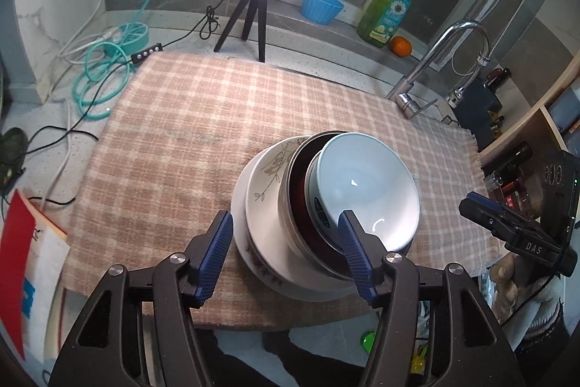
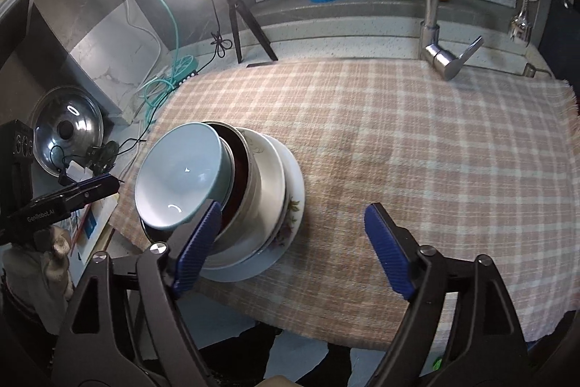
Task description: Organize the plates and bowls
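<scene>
Left gripper (image 1: 284,254) and right gripper (image 2: 293,251) both spread apart, nested bowl stack (image 1: 326,202) on checked cloth (image 2: 417,140), pot lid (image 2: 67,129) seen only from right wrist.

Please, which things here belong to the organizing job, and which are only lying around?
Job: pale blue ceramic bowl; dark metal-rimmed bowl; white leaf-patterned bowl; white floral plate.

Lying about: green soap bottle; orange fruit; blue ribbed cup; steel pot lid.
</scene>
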### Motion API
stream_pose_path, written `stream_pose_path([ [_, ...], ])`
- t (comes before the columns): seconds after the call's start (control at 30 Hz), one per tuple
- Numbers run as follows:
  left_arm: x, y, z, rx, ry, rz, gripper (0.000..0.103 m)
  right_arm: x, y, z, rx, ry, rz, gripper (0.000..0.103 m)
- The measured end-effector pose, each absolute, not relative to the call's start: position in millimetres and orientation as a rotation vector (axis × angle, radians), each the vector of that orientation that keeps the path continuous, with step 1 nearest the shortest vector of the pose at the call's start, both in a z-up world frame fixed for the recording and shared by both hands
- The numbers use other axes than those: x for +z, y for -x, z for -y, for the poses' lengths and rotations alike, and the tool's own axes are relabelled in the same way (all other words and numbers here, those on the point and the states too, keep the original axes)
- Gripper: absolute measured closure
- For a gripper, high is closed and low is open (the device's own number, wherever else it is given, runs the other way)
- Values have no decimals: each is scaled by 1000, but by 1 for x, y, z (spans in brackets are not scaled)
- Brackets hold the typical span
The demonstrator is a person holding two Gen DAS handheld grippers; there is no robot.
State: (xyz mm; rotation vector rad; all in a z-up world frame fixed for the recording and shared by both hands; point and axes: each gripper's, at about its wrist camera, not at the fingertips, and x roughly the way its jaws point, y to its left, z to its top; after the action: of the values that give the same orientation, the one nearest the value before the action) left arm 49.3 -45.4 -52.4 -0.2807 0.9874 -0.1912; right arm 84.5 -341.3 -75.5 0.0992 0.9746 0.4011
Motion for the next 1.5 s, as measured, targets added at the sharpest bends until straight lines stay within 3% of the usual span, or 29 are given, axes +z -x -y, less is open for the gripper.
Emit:
stream_pose_path([
  [0.17, -45, -41, 47, -170, 259, -956, 41, -72, -75, 345, 375, -76, -937, 17],
  [0.57, -22, -19, 60, -102, 164, -867, 35, -50, -58, 347, 366, -44, -835, 3],
  [0.77, -12, -5, 76, -69, 99, -825, 29, -38, -45, 337, 380, 12, -791, 2],
  [1.5, -11, 6, 91, -53, 88, -813, 29, -36, -31, 324, 421, 53, -778, 2],
])
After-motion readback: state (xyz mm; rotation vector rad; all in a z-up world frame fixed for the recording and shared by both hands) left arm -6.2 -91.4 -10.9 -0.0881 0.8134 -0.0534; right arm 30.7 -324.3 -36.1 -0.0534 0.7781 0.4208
